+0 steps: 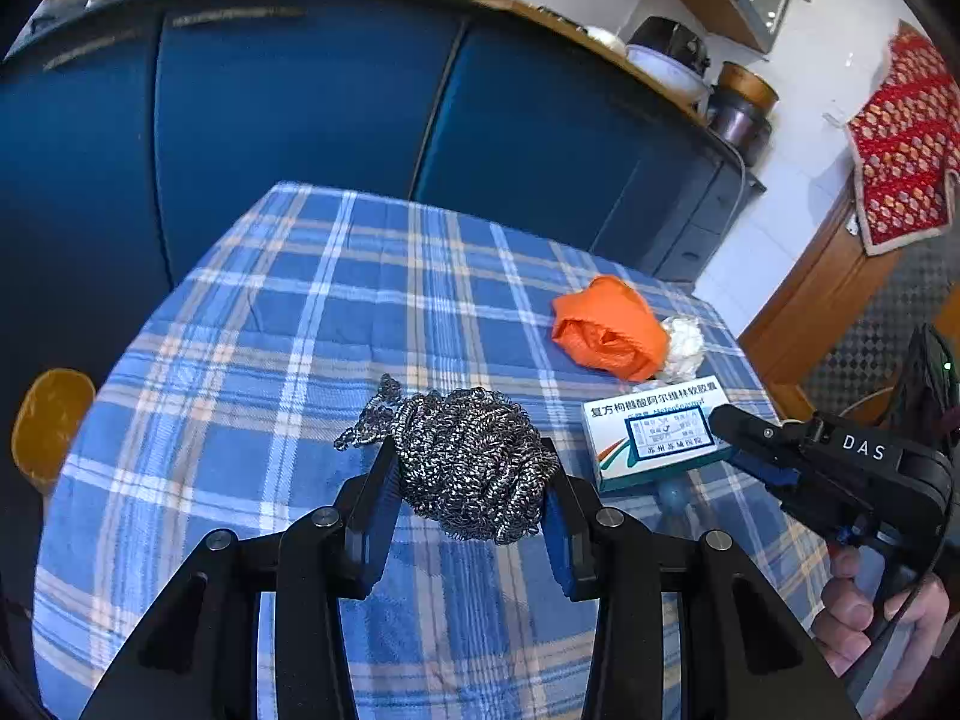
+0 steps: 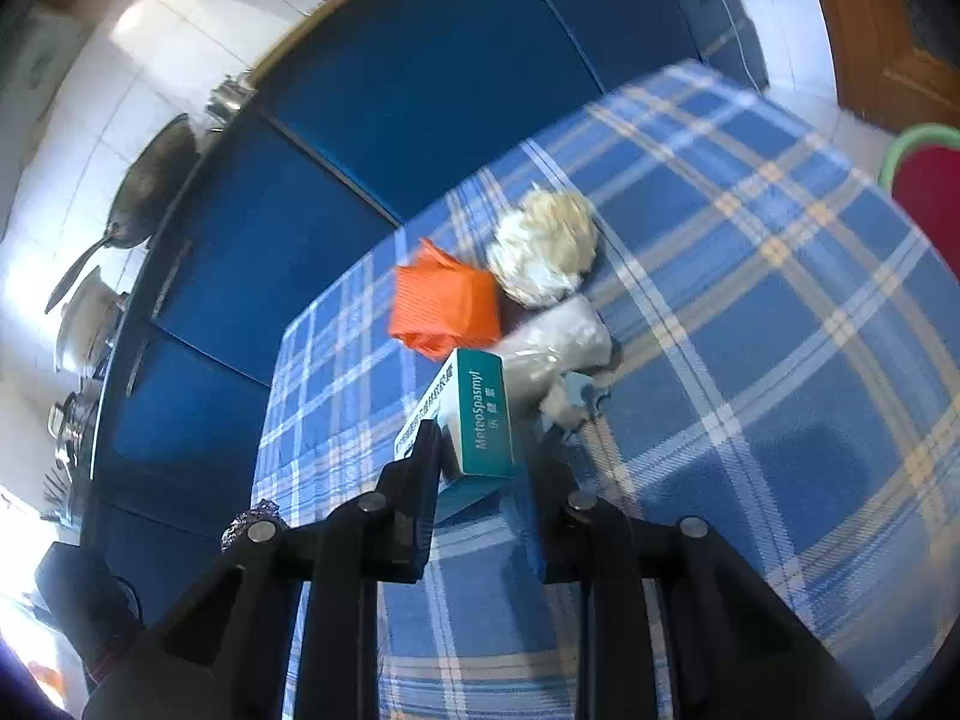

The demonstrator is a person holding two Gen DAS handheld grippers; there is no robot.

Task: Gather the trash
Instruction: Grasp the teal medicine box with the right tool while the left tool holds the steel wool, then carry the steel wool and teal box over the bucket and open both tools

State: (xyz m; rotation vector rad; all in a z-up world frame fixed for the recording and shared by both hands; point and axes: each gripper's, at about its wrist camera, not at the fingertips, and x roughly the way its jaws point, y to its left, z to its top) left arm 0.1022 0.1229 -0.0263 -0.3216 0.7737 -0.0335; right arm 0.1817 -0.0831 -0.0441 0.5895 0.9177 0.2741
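Observation:
A steel wool scrubber (image 1: pixel 474 462) lies on the blue plaid tablecloth (image 1: pixel 288 324); my left gripper (image 1: pixel 471 468) is shut on it, a finger on each side. A white and teal medicine box (image 1: pixel 657 429) lies to its right; my right gripper (image 2: pixel 483 450) has it (image 2: pixel 480 426) between its fingers, touching on both sides as far as I can see. The right gripper also shows in the left wrist view (image 1: pixel 744 438). Beyond the box lie a crumpled orange bag (image 1: pixel 609 330) (image 2: pixel 447 303), a crumpled white paper ball (image 2: pixel 543 249) (image 1: pixel 684 342) and a clear plastic wrapper (image 2: pixel 558 351).
Blue cabinet doors (image 1: pixel 300 96) stand behind the table, with pots and a pan (image 2: pixel 150 186) on the counter. A wooden door (image 1: pixel 822 294) with a red cloth (image 1: pixel 906 138) is at right. A yellow stool (image 1: pixel 51 420) is left of the table. A red-and-green object (image 2: pixel 924 174) sits at the right edge.

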